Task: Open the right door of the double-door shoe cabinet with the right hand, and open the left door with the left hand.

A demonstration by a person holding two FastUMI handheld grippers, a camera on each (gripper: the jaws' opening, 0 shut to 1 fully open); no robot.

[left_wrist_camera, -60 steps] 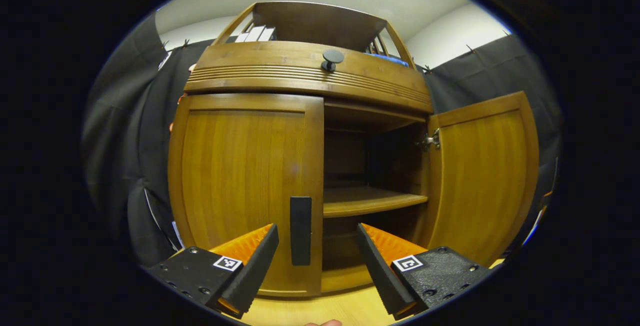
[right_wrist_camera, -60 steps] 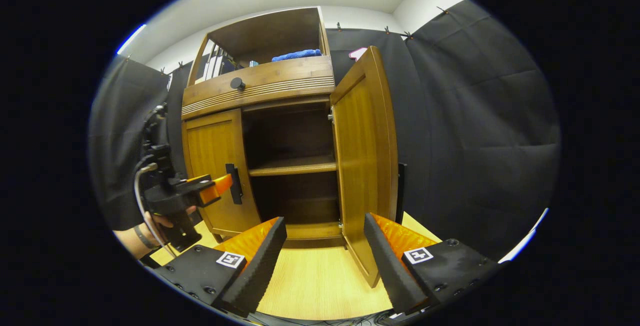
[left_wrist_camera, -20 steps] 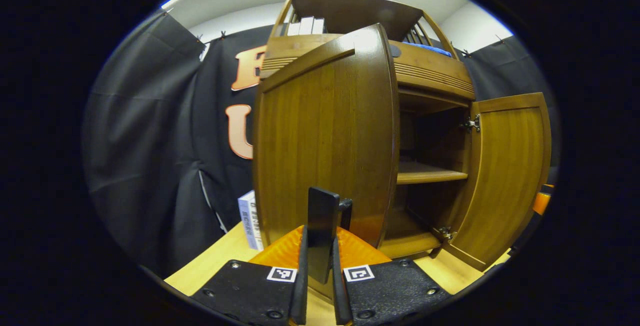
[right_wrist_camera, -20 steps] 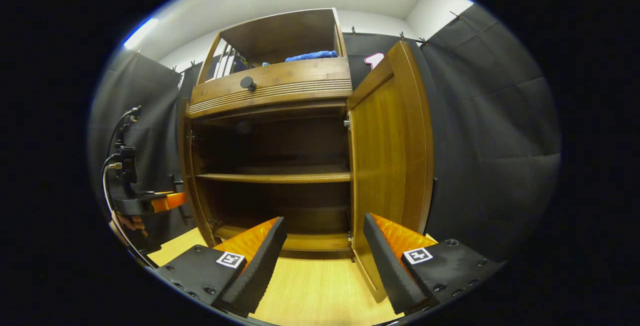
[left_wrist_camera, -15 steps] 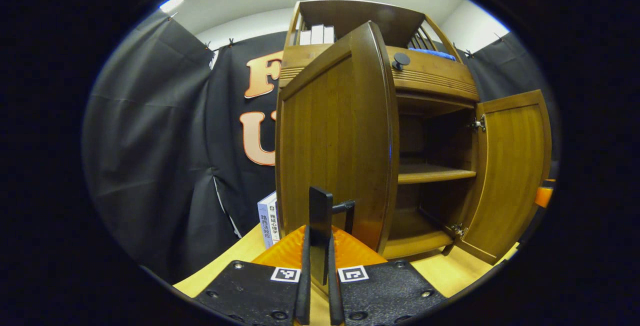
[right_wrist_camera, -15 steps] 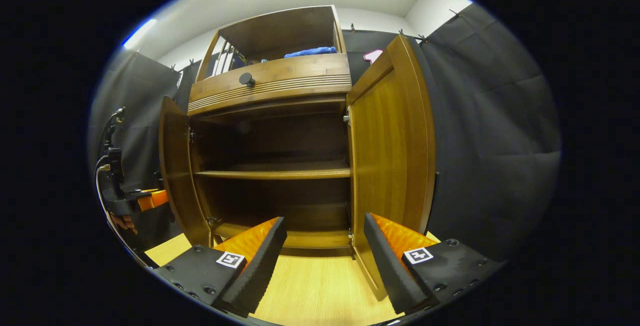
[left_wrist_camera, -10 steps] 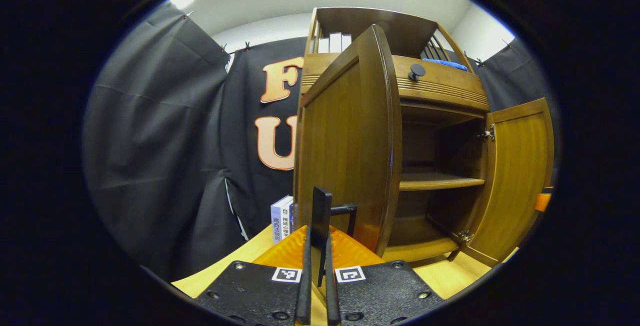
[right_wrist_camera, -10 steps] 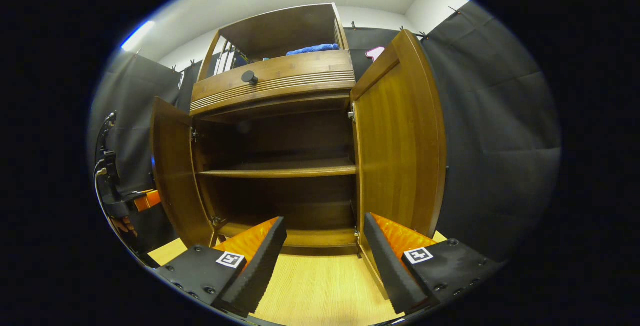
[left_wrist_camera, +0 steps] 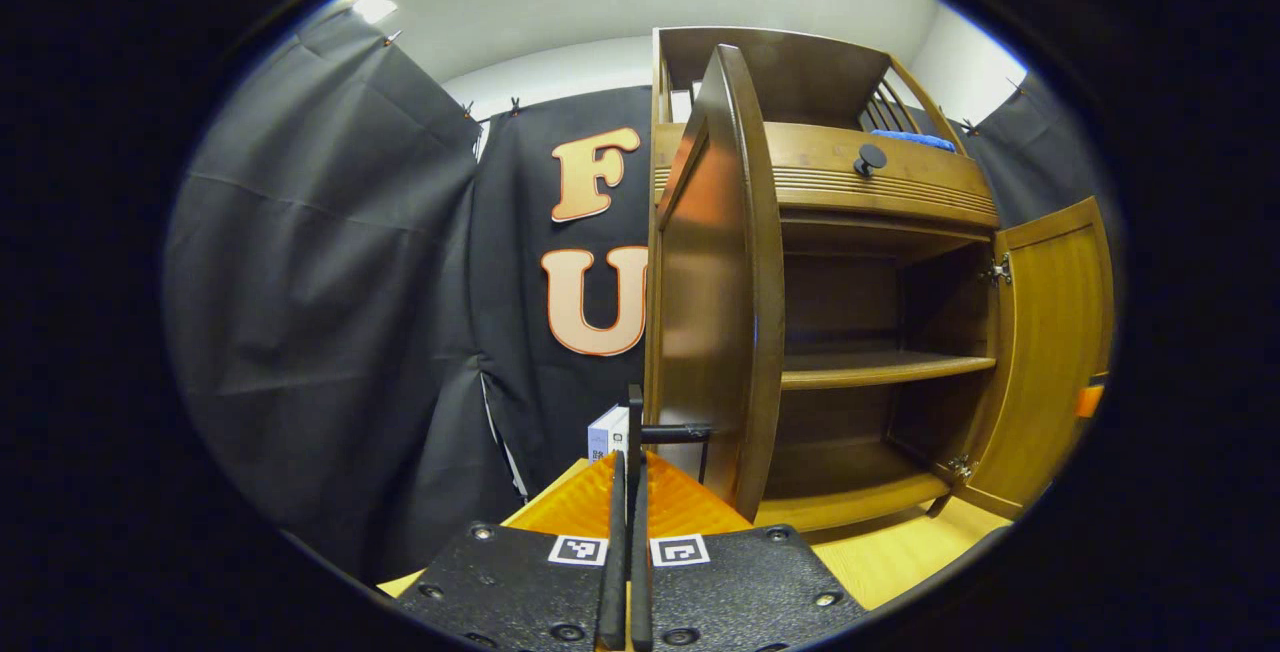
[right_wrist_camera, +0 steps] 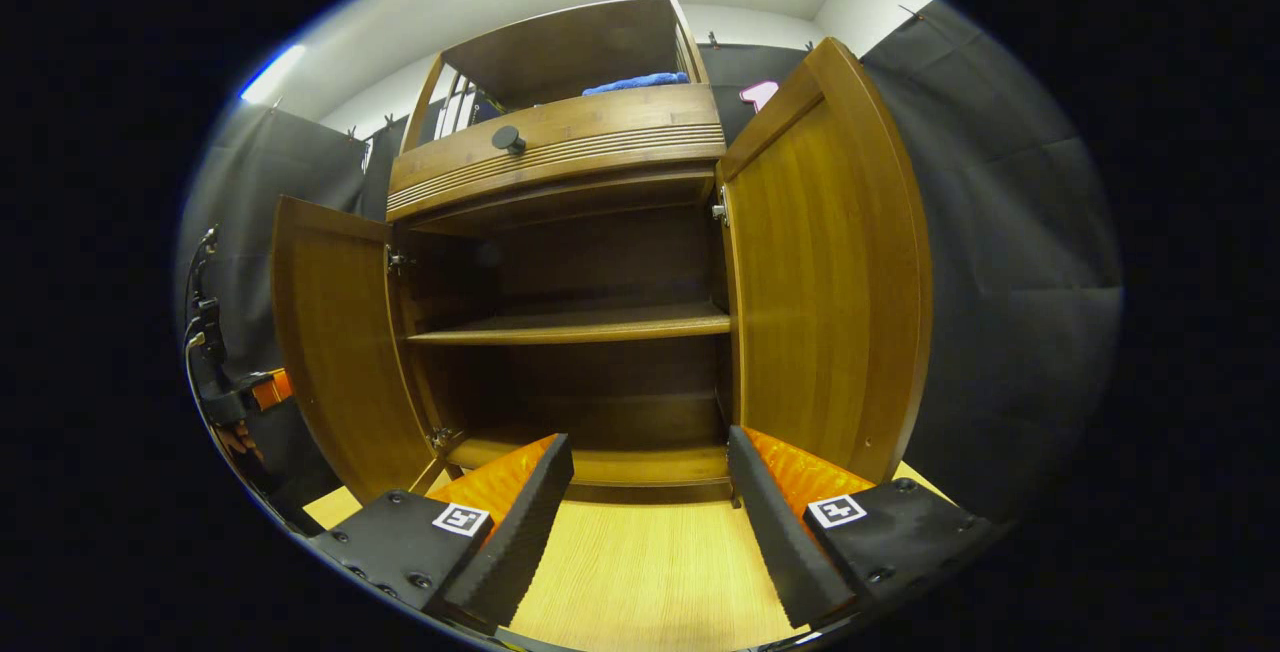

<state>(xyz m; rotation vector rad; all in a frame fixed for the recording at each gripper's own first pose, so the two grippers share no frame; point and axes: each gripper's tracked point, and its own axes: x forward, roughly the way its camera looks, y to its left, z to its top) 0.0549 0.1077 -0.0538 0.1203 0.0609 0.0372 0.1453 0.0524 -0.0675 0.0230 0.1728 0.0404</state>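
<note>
The wooden shoe cabinet (right_wrist_camera: 560, 157) stands with both doors swung wide. In the left gripper view the left door (left_wrist_camera: 712, 282) is seen nearly edge-on, and my left gripper (left_wrist_camera: 628, 472) is shut on its black handle (left_wrist_camera: 633, 417). The right door (left_wrist_camera: 1050, 332) hangs open at the far right. In the right gripper view my right gripper (right_wrist_camera: 650, 444) is open and holds nothing, low in front of the bare interior shelf (right_wrist_camera: 570, 324), between the left door (right_wrist_camera: 335, 342) and the right door (right_wrist_camera: 825, 272). The left gripper (right_wrist_camera: 255, 392) and a hand (right_wrist_camera: 238, 440) show beyond the left door.
A drawer with a round black knob (right_wrist_camera: 508, 139) sits above the doors, with a blue cloth (right_wrist_camera: 640, 82) and white binders on the open top shelf. A book (left_wrist_camera: 605, 429) stands on the light wooden floor (right_wrist_camera: 650, 582) left of the cabinet. Black cloth walls close in all round.
The left gripper has shut on the left door's handle and swung the door from shut to wide open. The right gripper, still open, has drifted to face the interior more squarely.
</note>
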